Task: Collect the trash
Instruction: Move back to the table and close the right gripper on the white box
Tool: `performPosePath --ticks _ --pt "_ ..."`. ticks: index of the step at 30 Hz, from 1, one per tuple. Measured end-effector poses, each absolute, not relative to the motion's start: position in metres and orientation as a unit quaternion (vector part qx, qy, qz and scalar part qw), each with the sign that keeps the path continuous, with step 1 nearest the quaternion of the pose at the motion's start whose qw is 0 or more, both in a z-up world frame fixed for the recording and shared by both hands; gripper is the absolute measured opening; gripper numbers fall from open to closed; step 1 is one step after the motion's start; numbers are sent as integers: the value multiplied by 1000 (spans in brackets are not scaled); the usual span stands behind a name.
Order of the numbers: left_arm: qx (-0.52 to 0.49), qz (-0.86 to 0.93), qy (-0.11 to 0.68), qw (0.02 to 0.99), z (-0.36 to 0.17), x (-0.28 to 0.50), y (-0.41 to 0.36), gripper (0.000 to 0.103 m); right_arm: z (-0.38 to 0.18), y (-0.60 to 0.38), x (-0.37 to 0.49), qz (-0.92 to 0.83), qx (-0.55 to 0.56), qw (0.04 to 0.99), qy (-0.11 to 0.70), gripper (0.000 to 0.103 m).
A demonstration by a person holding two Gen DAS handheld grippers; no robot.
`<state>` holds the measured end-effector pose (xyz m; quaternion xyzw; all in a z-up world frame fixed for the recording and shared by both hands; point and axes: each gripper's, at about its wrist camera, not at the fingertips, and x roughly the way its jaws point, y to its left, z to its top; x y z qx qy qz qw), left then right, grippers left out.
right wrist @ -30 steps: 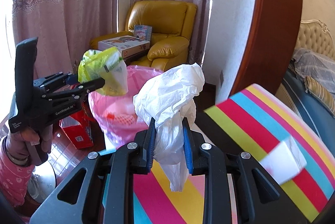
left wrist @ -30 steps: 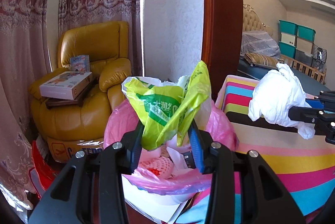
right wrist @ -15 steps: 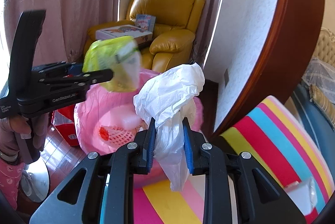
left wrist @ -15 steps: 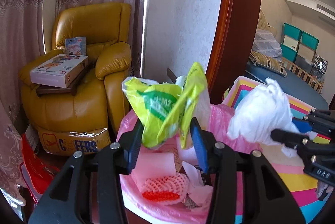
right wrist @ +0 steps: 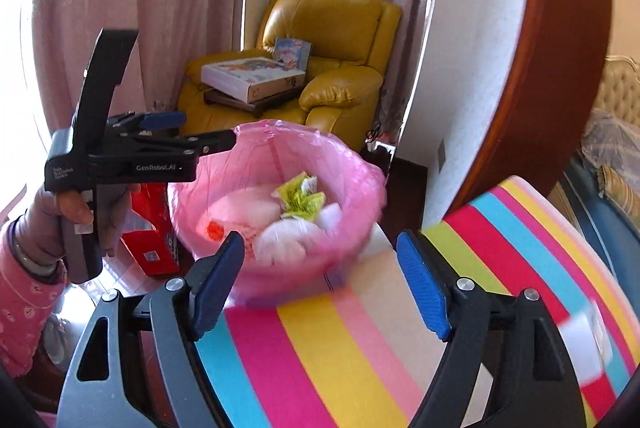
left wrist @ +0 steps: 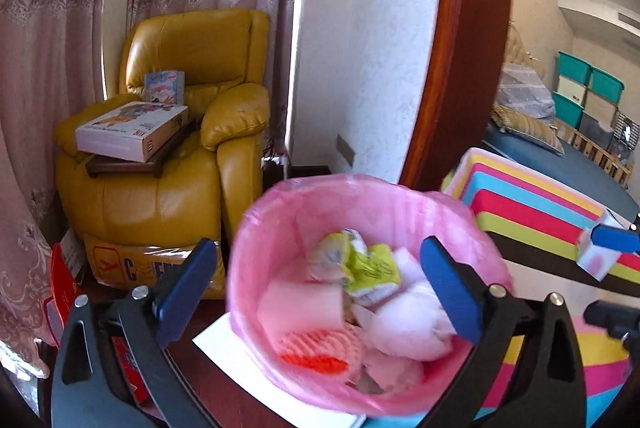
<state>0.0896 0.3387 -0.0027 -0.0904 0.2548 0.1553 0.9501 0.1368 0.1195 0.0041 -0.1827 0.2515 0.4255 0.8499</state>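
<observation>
My left gripper (left wrist: pixel 320 292) and right gripper (right wrist: pixel 320 284) had both just been opening and stood wide, nothing between the jaws — the green bag (left wrist: pixel 360 264) and white bag (right wrist: pixel 288 240) lay in the pink bin (right wrist: pixel 352 164). To finish the drop well I judged it best to hold both over the rim until things settled. The bin was motion-blurred, its bottom hidden under trash.

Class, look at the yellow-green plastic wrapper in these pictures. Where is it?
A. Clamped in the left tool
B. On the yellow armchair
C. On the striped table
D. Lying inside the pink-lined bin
D: the yellow-green wrapper lies among the other trash inside the pink-lined bin, and both views show it clear of either tool.
</observation>
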Motion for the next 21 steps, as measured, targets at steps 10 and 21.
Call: performPosePath --ticks 10,21 --pt "-56 40 257 964 -8 101 205 98 -18 -20 133 346 -119 888 280 76" --pt "-14 23 297 955 -47 142 109 98 -34 -109 176 253 -59 920 294 76"
